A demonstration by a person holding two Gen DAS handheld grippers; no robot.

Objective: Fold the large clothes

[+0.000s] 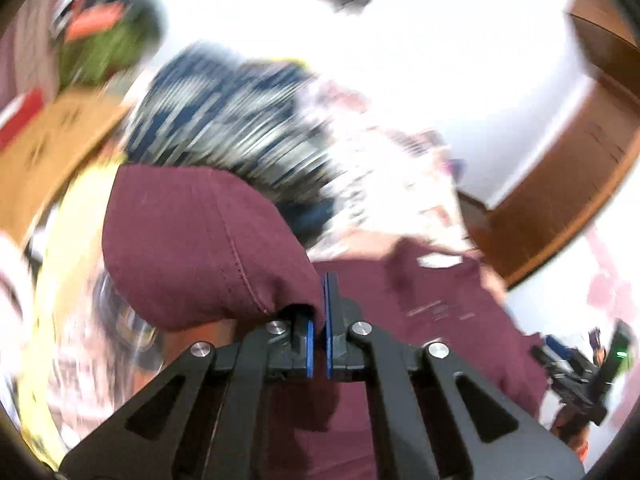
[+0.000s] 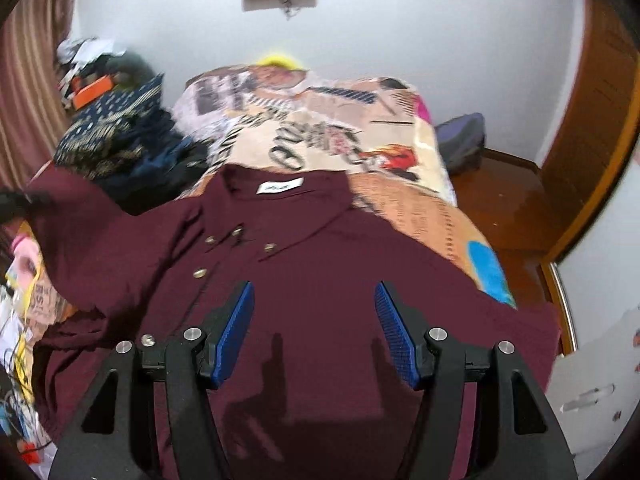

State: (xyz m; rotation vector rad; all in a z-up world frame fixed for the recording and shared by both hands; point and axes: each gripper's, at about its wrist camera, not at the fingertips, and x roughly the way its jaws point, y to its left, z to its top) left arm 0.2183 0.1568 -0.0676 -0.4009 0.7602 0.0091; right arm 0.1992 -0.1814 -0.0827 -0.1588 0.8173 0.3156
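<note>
I had the left gripper (image 1: 322, 312) pinching a stitched fold of the maroon shirt (image 1: 208, 248), lifted | my right gripper (image 2: 314, 328) hung spread wide over the shirt's front, touching nothing | shirt lay buttons-up on the bed (image 2: 340, 136), collar toward the wall | dark patterned clothes (image 2: 116, 136) heaped beside it

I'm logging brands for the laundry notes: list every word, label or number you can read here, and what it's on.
None can be read for certain.
White neck label on the maroon shirt: printed, too small and blurred.
Bedspread: large black script, not legible as a word.
Papers left of the shirt: small print, blurred.
Left wrist view: motion-blurred throughout.
</note>
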